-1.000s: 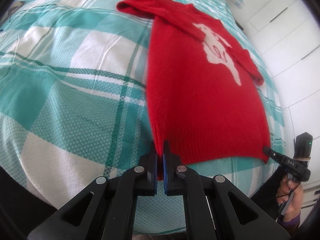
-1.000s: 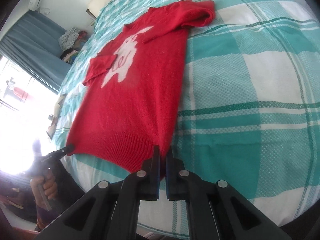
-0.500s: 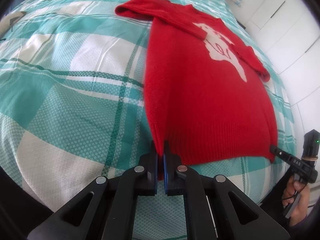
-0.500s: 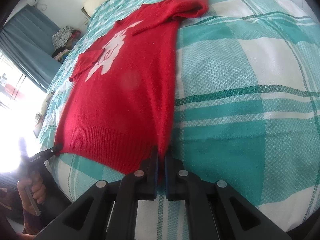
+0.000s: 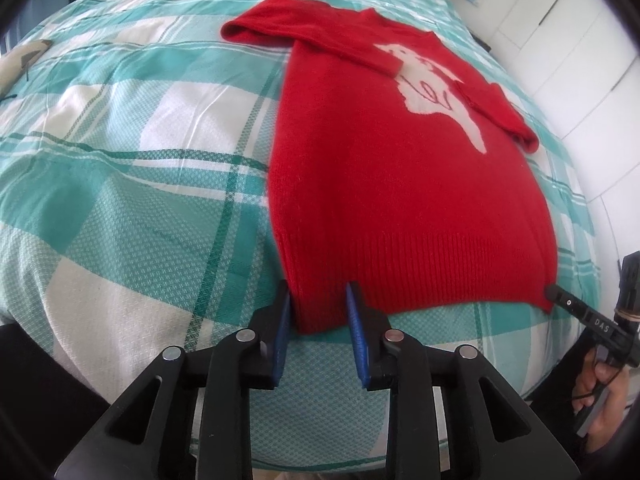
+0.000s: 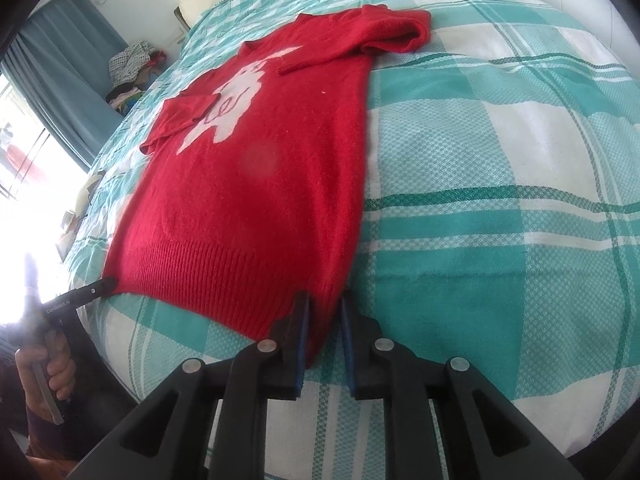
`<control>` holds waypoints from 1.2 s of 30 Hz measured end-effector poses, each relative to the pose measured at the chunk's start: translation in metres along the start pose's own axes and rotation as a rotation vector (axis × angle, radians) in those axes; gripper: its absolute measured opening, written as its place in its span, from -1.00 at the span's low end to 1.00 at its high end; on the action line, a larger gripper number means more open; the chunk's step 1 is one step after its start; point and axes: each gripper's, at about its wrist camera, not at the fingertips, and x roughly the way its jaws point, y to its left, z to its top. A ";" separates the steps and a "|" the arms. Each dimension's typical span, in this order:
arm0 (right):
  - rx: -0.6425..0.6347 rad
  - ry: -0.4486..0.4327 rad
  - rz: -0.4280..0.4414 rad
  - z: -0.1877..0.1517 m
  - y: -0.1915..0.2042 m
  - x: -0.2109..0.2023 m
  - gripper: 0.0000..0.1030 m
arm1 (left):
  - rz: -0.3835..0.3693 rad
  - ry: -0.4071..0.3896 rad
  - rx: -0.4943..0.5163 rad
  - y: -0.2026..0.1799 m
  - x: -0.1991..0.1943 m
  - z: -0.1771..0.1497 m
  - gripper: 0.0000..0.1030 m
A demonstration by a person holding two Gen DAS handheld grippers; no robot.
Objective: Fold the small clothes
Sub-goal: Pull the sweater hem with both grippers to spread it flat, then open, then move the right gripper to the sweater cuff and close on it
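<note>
Left wrist view: a red sweater (image 5: 404,184) lies flat on a checked bed (image 5: 132,184), sleeves folded in; the left gripper (image 5: 320,320) has its jaws spread around one hem corner. Right wrist view: the right gripper (image 6: 323,334), jaws spread, straddles the other corner, seemingly after smoothing the hem.

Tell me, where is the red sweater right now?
The red sweater lies flat on the checked bed cover, its hem corners between each gripper's open fingers.
</note>
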 end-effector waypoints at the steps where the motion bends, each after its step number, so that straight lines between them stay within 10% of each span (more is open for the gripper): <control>1: -0.006 -0.001 -0.005 -0.001 0.000 -0.001 -0.61 | 0.005 -0.001 0.009 -0.002 -0.001 -0.001 -0.29; 11: -0.035 0.017 -0.040 -0.014 -0.001 -0.013 -0.43 | 0.086 -0.016 0.083 -0.012 -0.021 -0.016 0.24; 25: -0.064 -0.066 -0.181 -0.009 -0.014 -0.053 -0.27 | 0.012 -0.169 0.009 -0.005 -0.074 0.007 0.44; 36: -0.190 -0.090 -0.003 0.028 0.051 -0.037 0.03 | -0.024 -0.220 0.081 -0.047 -0.015 0.038 0.68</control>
